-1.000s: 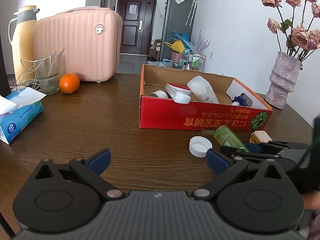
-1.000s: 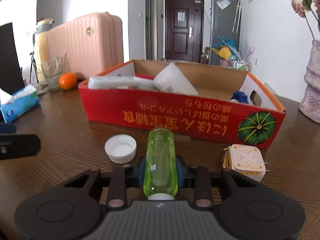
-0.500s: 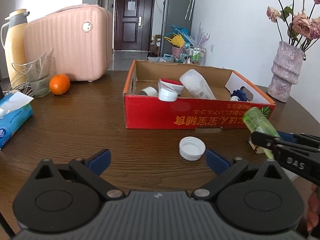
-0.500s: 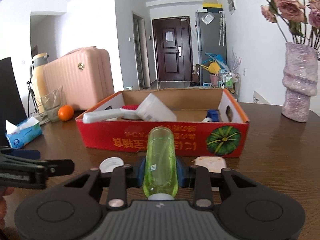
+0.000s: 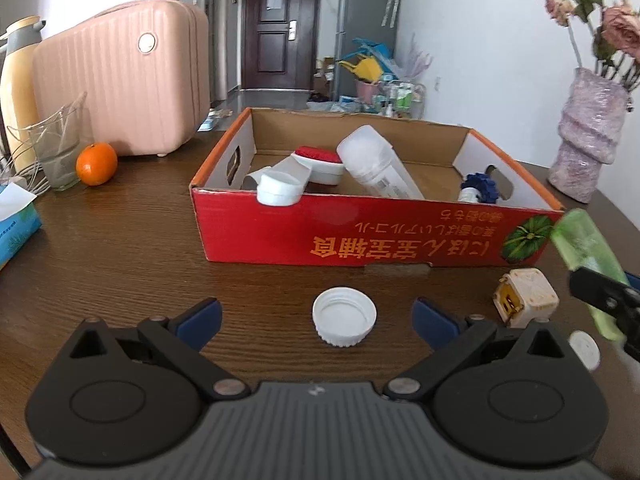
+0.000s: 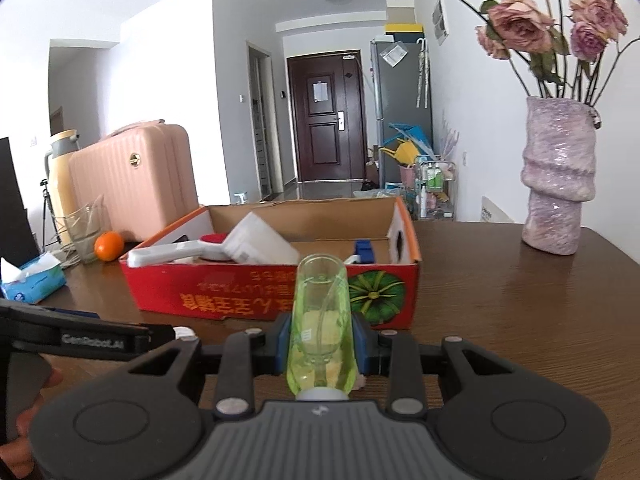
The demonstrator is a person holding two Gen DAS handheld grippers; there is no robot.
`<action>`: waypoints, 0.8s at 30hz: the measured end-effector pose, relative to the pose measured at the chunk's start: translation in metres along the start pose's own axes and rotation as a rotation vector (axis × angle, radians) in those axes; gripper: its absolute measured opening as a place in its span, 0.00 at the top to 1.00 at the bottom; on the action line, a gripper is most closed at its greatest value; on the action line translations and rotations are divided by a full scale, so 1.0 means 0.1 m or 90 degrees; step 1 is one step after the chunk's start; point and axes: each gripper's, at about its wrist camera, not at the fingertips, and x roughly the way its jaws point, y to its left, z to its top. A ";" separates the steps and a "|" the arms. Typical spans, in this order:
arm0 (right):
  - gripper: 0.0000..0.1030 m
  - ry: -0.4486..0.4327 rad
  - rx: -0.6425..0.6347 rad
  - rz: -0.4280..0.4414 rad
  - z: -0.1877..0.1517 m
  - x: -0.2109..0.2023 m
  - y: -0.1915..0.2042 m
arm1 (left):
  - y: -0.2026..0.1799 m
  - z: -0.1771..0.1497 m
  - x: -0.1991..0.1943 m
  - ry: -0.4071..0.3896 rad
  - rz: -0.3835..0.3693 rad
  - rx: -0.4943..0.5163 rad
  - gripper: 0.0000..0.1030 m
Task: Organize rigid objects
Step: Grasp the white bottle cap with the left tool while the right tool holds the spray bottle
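Note:
My right gripper is shut on a clear green bottle and holds it above the table in front of the red cardboard box; the bottle also shows at the right edge of the left wrist view. My left gripper is open, low over the table, with a white cap lying between its fingers. A cream cube lies on the table right of the cap. The box holds a white bottle, a red-topped brush and a blue piece.
A pink suitcase, a glass, an orange, a yellow flask and a tissue pack stand at the left. A purple vase with flowers stands at the right.
My right gripper has lifted the green bottle off the table and swung to the right. My left gripper has moved closer to the white cap, still open.

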 end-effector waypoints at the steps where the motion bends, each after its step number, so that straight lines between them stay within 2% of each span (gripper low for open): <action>1: 0.70 0.000 0.002 -0.002 0.00 0.00 -0.03 | -0.02 0.01 0.03 0.003 0.002 -0.003 0.00; 17: 0.70 0.005 0.021 -0.030 -0.01 0.05 -0.26 | -0.20 0.03 0.32 0.037 0.011 0.003 0.00; 22: 0.70 0.009 0.022 -0.030 -0.02 0.07 -0.26 | -0.18 0.01 0.37 0.051 0.004 0.001 0.07; 24: 0.70 0.010 0.024 -0.031 -0.02 0.08 -0.26 | -0.18 0.00 0.38 0.056 0.001 0.004 0.16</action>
